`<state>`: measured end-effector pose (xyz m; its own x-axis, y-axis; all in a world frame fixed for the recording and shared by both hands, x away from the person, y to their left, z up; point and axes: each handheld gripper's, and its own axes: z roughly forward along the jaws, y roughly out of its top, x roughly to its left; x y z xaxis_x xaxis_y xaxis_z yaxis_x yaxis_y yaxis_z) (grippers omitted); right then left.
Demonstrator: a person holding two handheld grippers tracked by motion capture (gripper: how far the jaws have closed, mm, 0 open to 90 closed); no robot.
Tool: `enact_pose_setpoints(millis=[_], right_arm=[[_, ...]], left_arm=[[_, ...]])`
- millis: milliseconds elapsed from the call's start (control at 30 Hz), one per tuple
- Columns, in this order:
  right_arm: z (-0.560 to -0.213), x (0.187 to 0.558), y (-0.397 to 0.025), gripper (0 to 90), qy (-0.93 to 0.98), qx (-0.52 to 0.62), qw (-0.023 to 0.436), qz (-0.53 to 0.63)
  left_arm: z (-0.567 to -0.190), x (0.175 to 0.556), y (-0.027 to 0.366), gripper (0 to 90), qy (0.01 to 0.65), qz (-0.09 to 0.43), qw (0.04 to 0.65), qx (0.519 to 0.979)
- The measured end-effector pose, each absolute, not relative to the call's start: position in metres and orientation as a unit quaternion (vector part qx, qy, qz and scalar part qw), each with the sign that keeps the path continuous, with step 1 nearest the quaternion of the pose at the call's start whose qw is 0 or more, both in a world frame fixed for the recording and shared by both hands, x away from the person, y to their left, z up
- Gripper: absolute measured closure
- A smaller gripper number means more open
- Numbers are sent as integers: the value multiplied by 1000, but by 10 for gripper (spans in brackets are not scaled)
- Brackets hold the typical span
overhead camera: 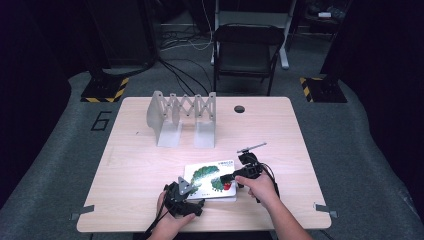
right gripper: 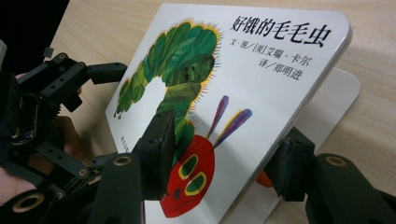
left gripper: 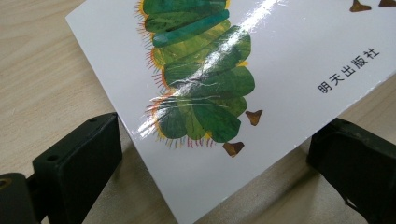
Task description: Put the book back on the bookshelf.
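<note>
A book (overhead camera: pixel 212 179) lies on the near side of the table (overhead camera: pixel 140 165). The right gripper (right gripper: pixel 224 158) pinches its lifted cover. The left gripper (left gripper: pixel 210 163) sits wide open around the book's corner, not squeezing.

Book (overhead camera: pixel 212 177) flat on desk (overhead camera: pixel 130 170) between left claw (overhead camera: pixel 192 197) and right claw (overhead camera: pixel 227 179); folding rack (overhead camera: pixel 182 117) well beyond both claws, chair (overhead camera: pixel 247 50) behind desk.
</note>
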<state>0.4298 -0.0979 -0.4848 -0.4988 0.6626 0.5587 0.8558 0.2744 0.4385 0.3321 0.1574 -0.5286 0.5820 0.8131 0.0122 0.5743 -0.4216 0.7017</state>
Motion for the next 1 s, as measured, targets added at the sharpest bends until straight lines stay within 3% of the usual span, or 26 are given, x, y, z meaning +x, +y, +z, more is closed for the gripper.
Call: enact_pose_setpoints(millis=[300, 1000], right_arm=[[-480, 433, -106, 598, -773, -471, 168, -391], [-462, 436, -96, 600, -786, -485, 155, -351]], left_arm=[[-524, 336, 164, 68, 422, 159, 338, 826], [-525, 335, 163, 76, 412, 165, 332, 832]])
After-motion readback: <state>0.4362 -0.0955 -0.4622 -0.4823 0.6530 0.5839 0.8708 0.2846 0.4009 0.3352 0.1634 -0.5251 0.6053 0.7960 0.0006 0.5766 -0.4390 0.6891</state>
